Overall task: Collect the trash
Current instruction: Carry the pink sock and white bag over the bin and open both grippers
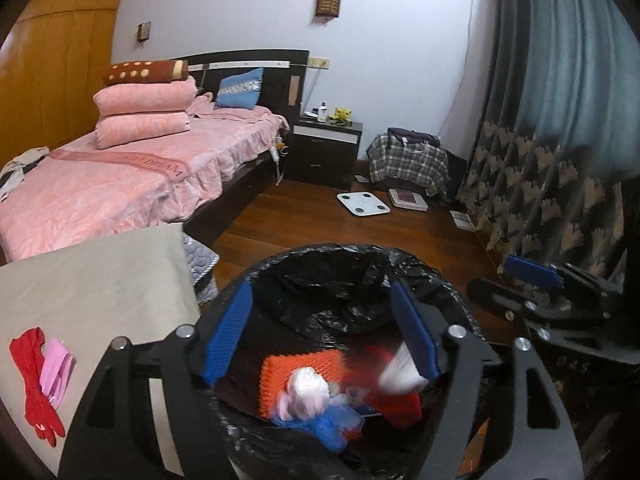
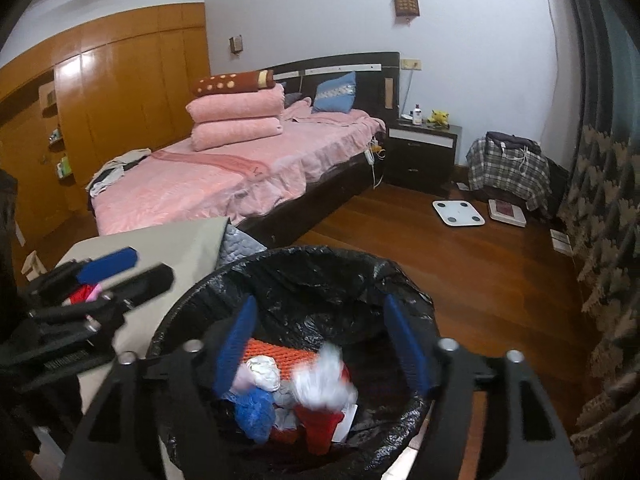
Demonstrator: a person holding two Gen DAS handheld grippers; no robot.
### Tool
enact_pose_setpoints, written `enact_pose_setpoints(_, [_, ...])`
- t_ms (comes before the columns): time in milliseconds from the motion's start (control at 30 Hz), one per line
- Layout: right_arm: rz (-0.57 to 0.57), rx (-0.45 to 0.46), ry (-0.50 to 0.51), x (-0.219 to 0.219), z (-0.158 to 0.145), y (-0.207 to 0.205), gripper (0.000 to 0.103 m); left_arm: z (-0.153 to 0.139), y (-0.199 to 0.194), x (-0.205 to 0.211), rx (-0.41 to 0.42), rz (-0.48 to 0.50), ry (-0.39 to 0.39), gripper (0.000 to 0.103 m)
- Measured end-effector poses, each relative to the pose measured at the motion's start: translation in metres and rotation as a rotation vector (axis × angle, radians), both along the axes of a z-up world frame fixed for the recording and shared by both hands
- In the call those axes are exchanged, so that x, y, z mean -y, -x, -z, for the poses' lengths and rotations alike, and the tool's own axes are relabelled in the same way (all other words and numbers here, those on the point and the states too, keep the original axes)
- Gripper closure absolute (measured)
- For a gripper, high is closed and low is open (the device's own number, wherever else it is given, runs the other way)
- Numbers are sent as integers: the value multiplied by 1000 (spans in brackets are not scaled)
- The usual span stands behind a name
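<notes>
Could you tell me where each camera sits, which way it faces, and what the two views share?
Left wrist: sits on the left tongs, facing down into the black-lined bin; blue pads wide apart; the right tongs show at right.
Right wrist: sits on the right tongs, over the same bin; the left tongs show at left.
Shared: bin, trash inside, pink bed, white scale.

1 bin [image 1: 420, 276], 2 scales [image 1: 363, 203], 3 blankets [image 1: 144, 98]
</notes>
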State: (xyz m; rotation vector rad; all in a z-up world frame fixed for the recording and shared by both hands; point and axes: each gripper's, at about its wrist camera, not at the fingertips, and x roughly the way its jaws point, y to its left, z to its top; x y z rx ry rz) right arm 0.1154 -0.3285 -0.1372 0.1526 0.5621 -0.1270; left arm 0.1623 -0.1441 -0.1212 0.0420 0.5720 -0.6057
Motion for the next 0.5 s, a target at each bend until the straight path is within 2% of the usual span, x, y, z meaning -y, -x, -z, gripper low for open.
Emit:
enact_pose_setpoints(167, [-2,30,1,-6,-6,6,6,-11,0,-26,24,-63,-5,22])
enact_pose_setpoints(267, [-19,43,-3,-11,-11,6,6,-19,1,-47,29,-110,-8,18])
enact_pose_setpoints(500, [-78,67,-13,-42,-25,3,6,-28,10,-111,37,-245,-30,17])
